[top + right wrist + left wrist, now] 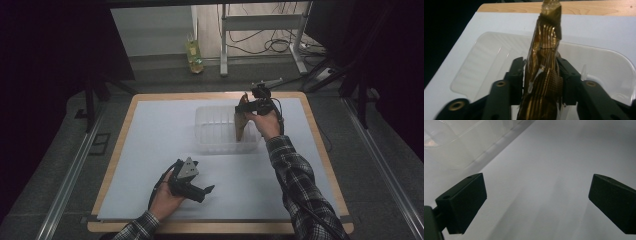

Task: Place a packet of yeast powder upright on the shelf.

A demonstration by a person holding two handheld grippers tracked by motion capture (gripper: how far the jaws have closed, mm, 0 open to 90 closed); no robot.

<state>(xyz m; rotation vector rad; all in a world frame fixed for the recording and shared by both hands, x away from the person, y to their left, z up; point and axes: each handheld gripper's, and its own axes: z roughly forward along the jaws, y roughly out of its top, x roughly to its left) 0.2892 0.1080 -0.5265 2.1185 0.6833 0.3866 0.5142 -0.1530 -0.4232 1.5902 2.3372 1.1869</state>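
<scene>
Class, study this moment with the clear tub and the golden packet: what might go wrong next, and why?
1. The right gripper pinches the crinkly golden packet low down, so its tall top might flop or slip as it is lowered.
2. The clear tub looks light, and the open left gripper rests away from it, so a nudge from the packet may slide it.

Dark plaid sleeves (300,185) on both forearms. Black left gripper (192,187) topped by a grey three-cornered plate (188,168); blocky matte jaws. Black right gripper (541,82) with brass-ringed screw holes (456,105); black cable (305,210) along the right sleeve.
</scene>
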